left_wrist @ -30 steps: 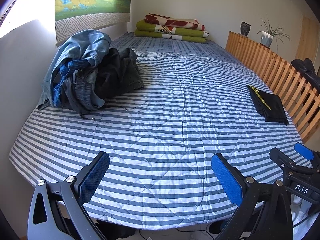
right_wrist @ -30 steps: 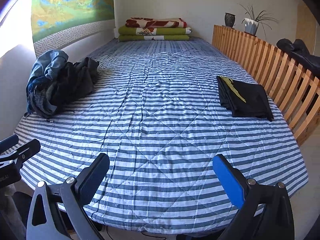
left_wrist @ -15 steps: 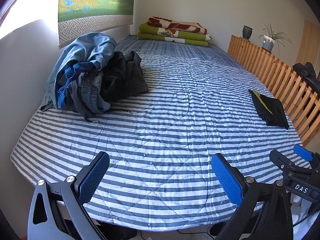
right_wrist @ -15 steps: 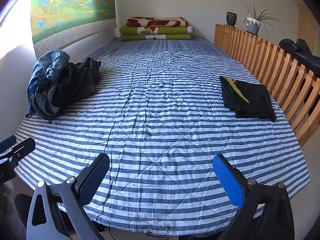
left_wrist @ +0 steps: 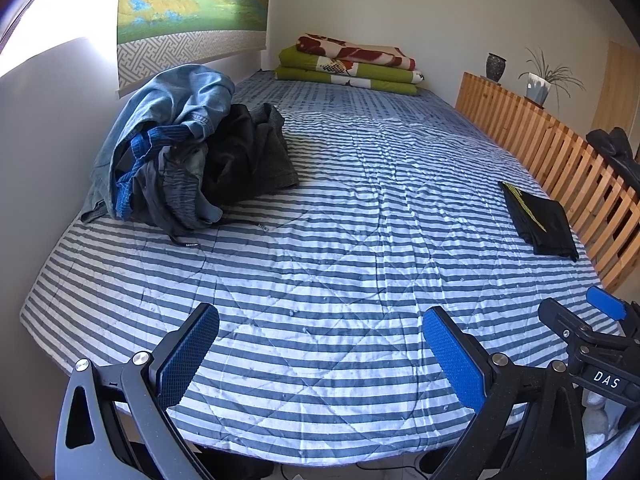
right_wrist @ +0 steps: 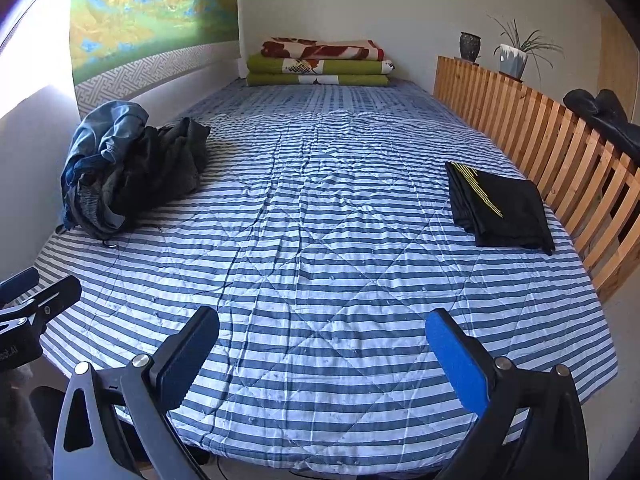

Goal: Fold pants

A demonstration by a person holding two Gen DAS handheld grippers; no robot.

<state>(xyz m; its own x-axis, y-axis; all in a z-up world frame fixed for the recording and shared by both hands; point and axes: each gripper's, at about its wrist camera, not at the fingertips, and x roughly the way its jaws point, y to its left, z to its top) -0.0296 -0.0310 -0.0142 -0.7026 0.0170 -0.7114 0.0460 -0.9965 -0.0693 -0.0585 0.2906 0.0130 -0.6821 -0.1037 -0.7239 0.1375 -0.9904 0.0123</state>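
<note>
Pants are lying in a rumpled heap at the left edge of the striped bed cover, against the wall, with pale blue denim bunched over darker grey and black cloth. Another pair, black with yellow stripes, is sitting folded flat near the right edge, just beside the wooden slatted rail. The left gripper is hovering over the near end of the bed with jaws spread wide, holding nothing. The right gripper is hanging likewise, gaping and empty. Folded blankets are sitting stacked at the far end.
</note>
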